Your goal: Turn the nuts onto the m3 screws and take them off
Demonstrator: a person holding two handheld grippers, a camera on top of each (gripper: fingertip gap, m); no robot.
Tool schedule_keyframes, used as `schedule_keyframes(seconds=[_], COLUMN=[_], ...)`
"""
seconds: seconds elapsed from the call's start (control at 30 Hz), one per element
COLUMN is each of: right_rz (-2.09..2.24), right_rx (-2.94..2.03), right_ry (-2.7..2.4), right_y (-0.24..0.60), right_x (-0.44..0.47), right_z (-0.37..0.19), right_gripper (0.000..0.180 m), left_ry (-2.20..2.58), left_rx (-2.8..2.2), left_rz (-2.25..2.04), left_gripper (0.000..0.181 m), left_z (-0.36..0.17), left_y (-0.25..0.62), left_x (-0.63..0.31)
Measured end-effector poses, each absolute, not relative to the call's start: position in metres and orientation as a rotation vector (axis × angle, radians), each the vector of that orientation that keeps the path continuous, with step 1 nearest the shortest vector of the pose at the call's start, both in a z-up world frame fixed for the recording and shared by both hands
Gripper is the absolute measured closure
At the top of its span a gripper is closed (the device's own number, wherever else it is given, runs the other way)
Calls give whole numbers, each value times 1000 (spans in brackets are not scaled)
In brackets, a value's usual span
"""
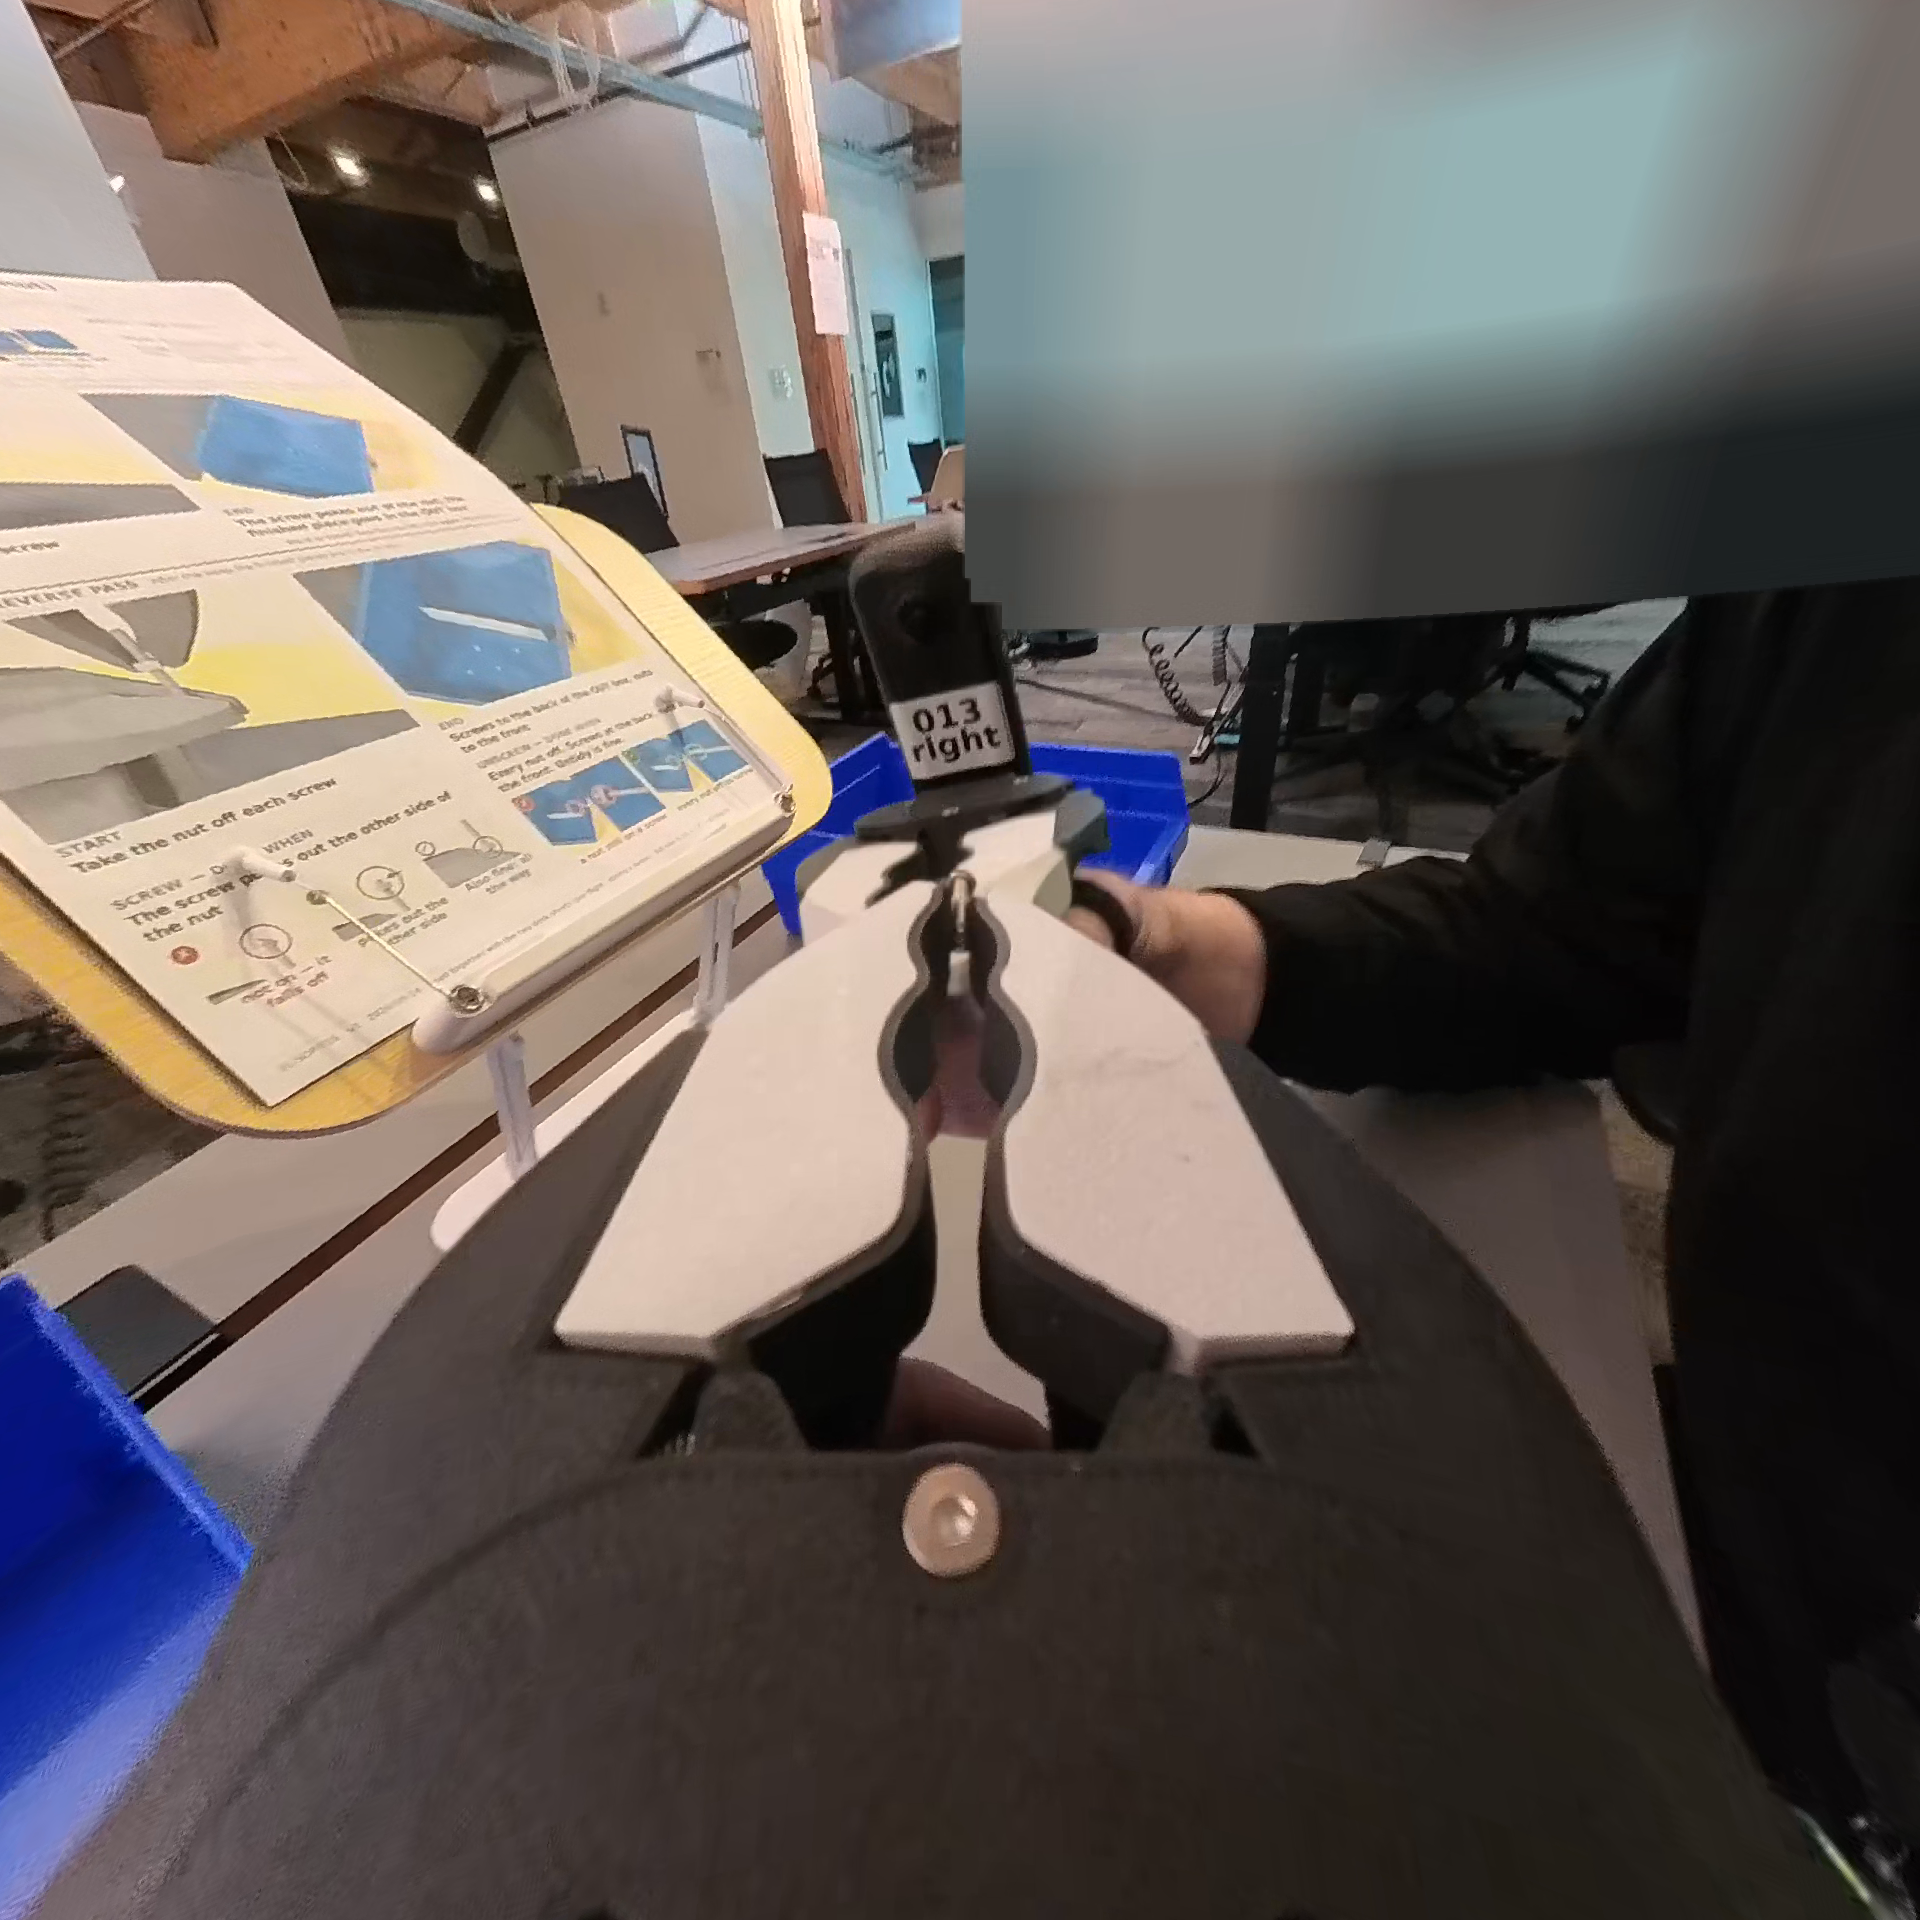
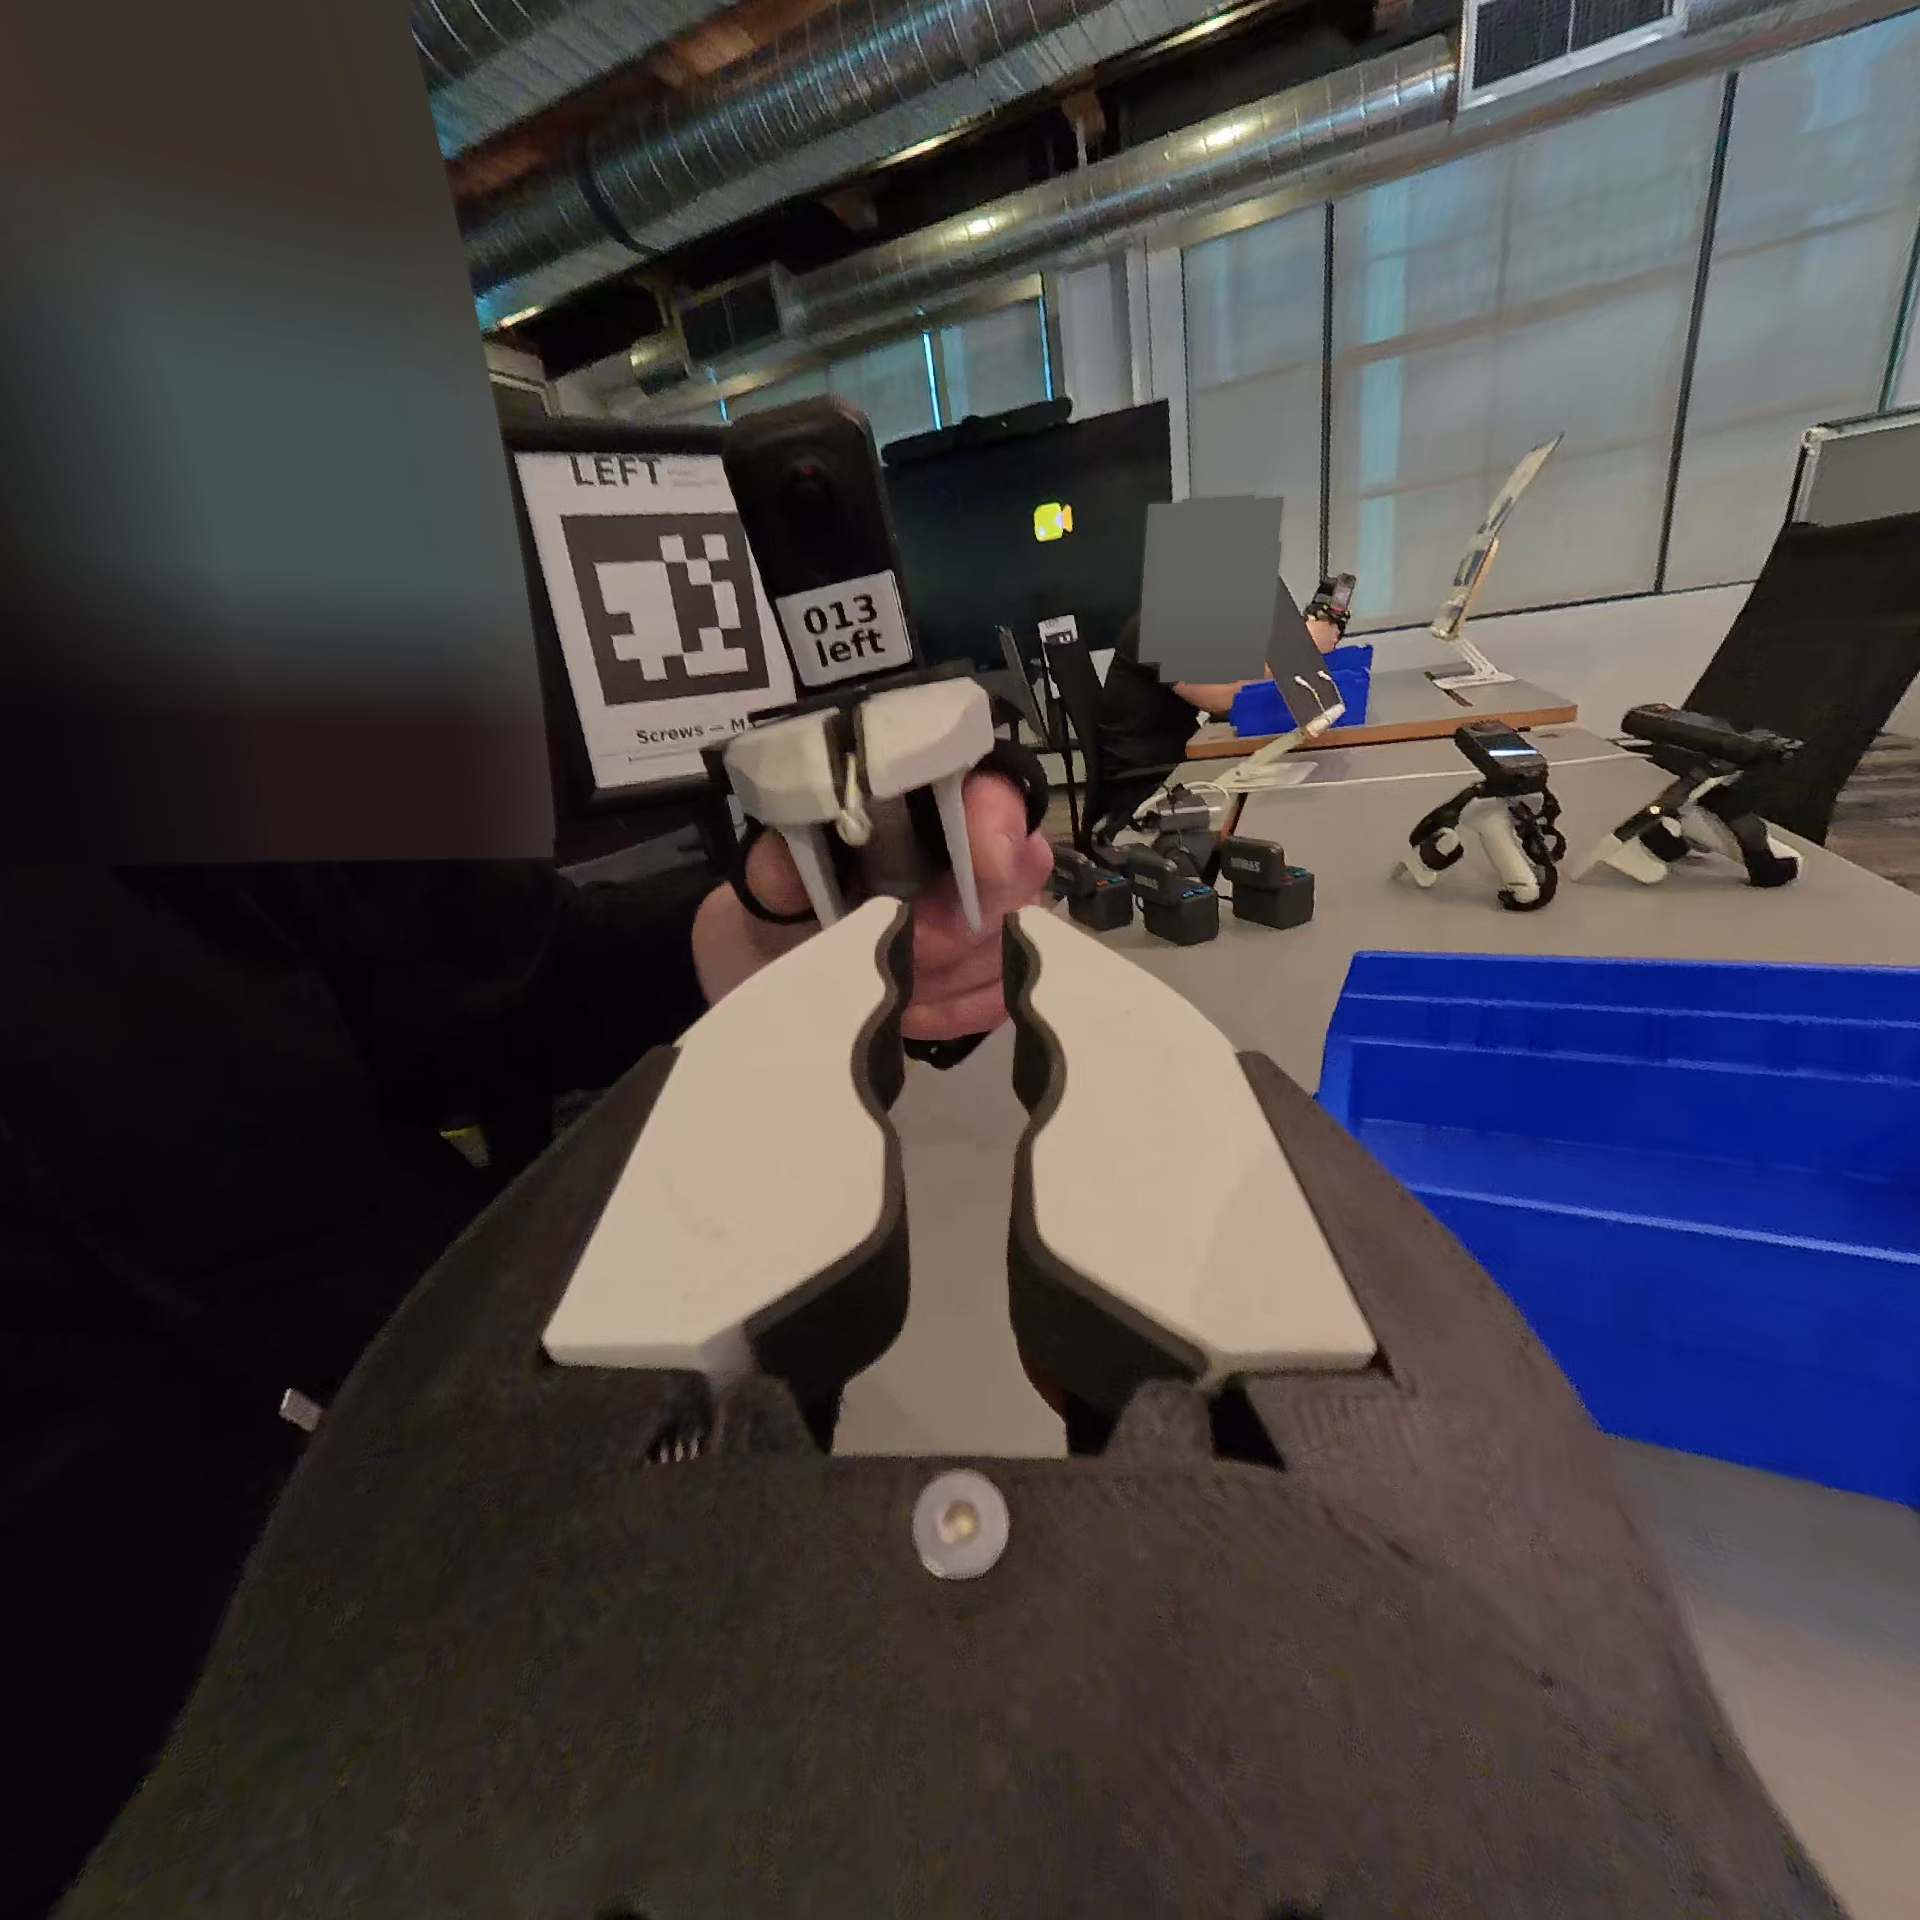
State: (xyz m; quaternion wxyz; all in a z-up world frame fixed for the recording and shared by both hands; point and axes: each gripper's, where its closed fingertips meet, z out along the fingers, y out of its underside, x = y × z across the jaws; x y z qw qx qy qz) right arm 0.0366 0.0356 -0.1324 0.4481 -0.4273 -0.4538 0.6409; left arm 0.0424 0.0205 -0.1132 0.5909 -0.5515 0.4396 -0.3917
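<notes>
Two tools meet nose to nose above a grey counter [image 1: 1455, 1195] in an open-plan workshop with exposed ducts and a wall of windows. The left hand-held gripper [image 1: 953, 940] has its tips only narrowly parted. The right hand-held gripper [image 2: 954, 925] is spread somewhat wider, with nothing between its pads. The two stand close together, each pointing at the other and each gripped by a hand [image 2: 966, 966] from a black sleeve [image 1: 1455, 966]. Room is tight at the sides: an instruction board [image 1: 312, 727] on a white stand leans in at the left gripper's left, a blue bin [image 1: 83, 1558] crowds its near left corner, and another blue bin [image 2: 1621, 1143] walls off the right gripper's right. The counter between them lies bare. Farther back on the counter sit spare grippers [image 2: 1486, 831] and a row of dark charger boxes [image 2: 1174, 894], with a black screen [image 2: 1029, 520] and a seated person [image 2: 1143, 707] at another table beyond. A small metal-and-white piece [image 1: 957, 971] shows in the gap past the left gripper's tips, at the front of the right tool. Whether it is a fastener or part of the tool cannot be told. The nuts and M3 screws cannot be made out in either view, and the bins' walls hide their contents.
</notes>
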Motion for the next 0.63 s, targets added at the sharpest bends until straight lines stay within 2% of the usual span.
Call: schedule_keyframes(seconds=[0.27,0.5,0.63], right_rz=[1624,1561,1594], right_rx=[-956,-1053,-978], right_ry=[-1097,-1053,-1127], right_y=[30,45,31], right_x=[48,40,44], right_z=[-114,-129,-123], right_gripper=[158,164,160], left_ry=[944,952,932], left_rx=[-1285,-1269,-1269], left_rz=[-1005,-1041,-1045], left_gripper=[179,179,179], left_z=[-113,-111,-110], left_y=[24,17,19], left_x=[41,47,45])
